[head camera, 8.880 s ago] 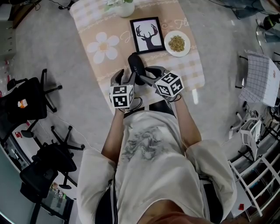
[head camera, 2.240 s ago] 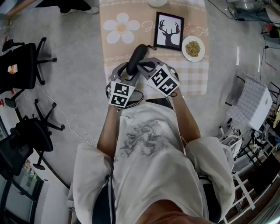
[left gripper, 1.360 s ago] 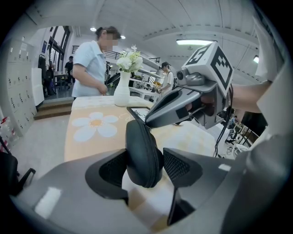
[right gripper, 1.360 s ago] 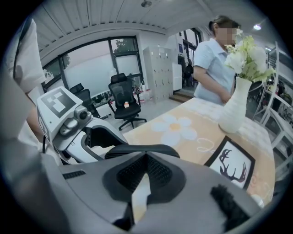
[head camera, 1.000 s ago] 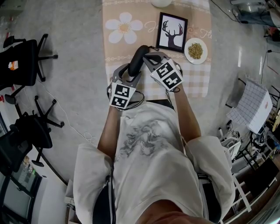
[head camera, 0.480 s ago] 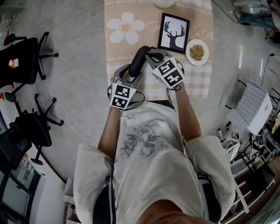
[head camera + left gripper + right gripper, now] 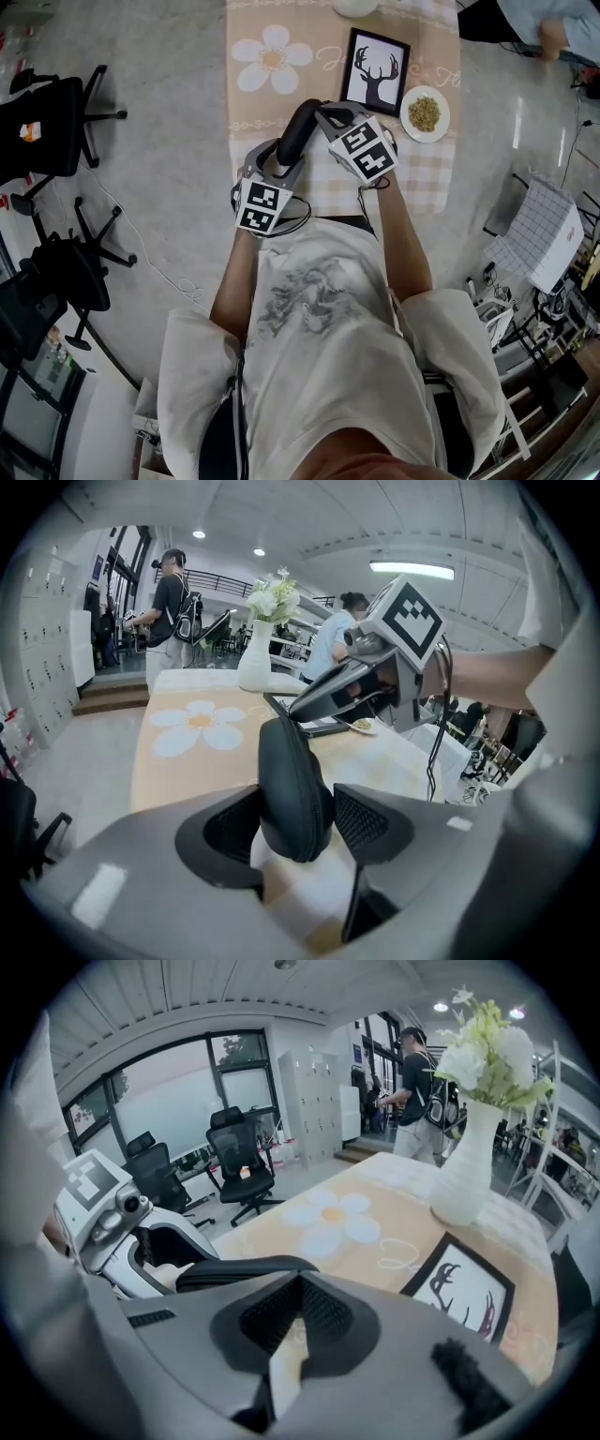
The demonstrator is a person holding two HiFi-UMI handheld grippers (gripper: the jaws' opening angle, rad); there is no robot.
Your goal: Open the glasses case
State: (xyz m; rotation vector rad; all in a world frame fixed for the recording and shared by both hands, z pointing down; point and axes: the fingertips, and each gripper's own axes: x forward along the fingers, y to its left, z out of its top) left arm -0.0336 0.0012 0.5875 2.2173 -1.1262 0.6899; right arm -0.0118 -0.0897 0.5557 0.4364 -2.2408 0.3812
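The black zipped glasses case [image 7: 293,131] stands tilted above the table, its near end clamped between the pads of my left gripper [image 7: 277,163]. In the left gripper view the case [image 7: 293,785] fills the gap between the jaws of the left gripper [image 7: 298,822]. My right gripper [image 7: 322,111] is shut, its tips at the case's far upper edge. In the right gripper view the closed tips of the right gripper [image 7: 292,1283] sit right against the case's rim [image 7: 239,1267]. Whether they pinch a zipper pull is not visible.
A beige cloth with a white daisy covers the table [image 7: 253,103]. On it are a framed deer picture [image 7: 375,70], a small plate of grains [image 7: 425,112] and a white vase with flowers [image 7: 469,1171]. Office chairs [image 7: 56,103] stand on the floor at left. People are in the background.
My right gripper has edged slightly toward the case's far end. The left gripper and the case have stayed put.
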